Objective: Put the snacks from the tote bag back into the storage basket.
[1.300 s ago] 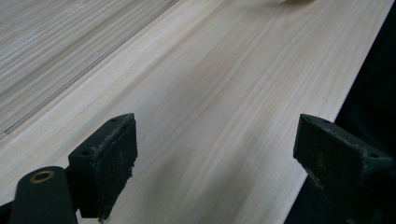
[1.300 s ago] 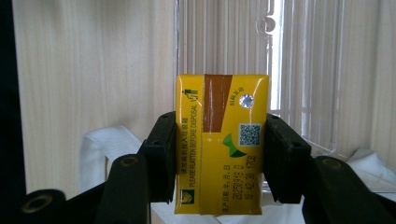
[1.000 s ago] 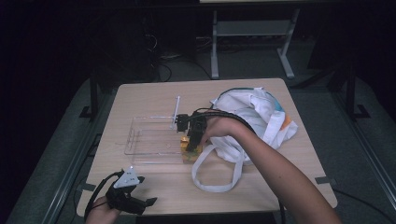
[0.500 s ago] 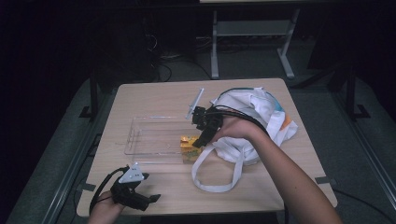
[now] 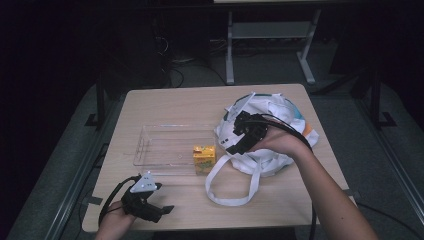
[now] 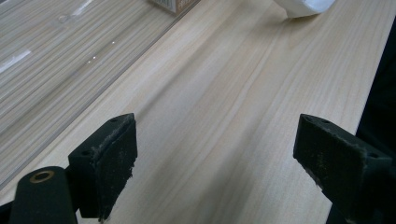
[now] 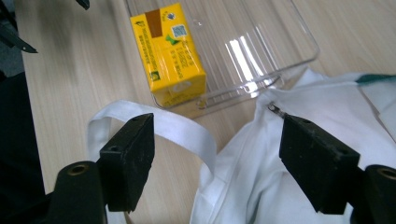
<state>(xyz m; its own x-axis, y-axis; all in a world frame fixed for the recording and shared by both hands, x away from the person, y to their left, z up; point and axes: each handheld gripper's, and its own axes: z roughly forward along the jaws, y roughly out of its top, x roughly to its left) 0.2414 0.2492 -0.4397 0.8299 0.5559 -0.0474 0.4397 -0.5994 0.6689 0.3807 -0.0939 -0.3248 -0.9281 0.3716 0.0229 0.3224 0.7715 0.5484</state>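
High view, items on wooden table [image 5: 280, 200]:

1. Yellow juice carton [image 5: 204, 159], upright, just left of frame centre, standing in the lower right corner of a clear plastic tray [image 5: 160, 145]. In the right gripper view the carton [image 7: 169, 55] sits in the upper middle, inside the tray [image 7: 261, 42], against its near wall.

2. White cloth bag [image 5: 270, 125], right of centre, crumpled, touching the tray's right end. One white strap loop [image 5: 227, 192] trails toward the lower middle of the frame. In the right gripper view the bag [image 7: 299, 186] fills the lower right, and the strap [image 7: 159, 123] crosses the table just below the carton.

3. Right gripper [image 5: 236, 142], right of centre, held above the bag's left edge, near the carton but apart from it. Right gripper view: jaws spread wide, nothing between them, bag cloth beneath.

4. Left gripper [image 5: 159, 212], lower left of the frame, near the table's front edge, well apart from tray and carton. Left gripper view: jaws released and wide, bare table [image 6: 224, 116] between them, the tray's edge [image 6: 70, 60] at upper left.
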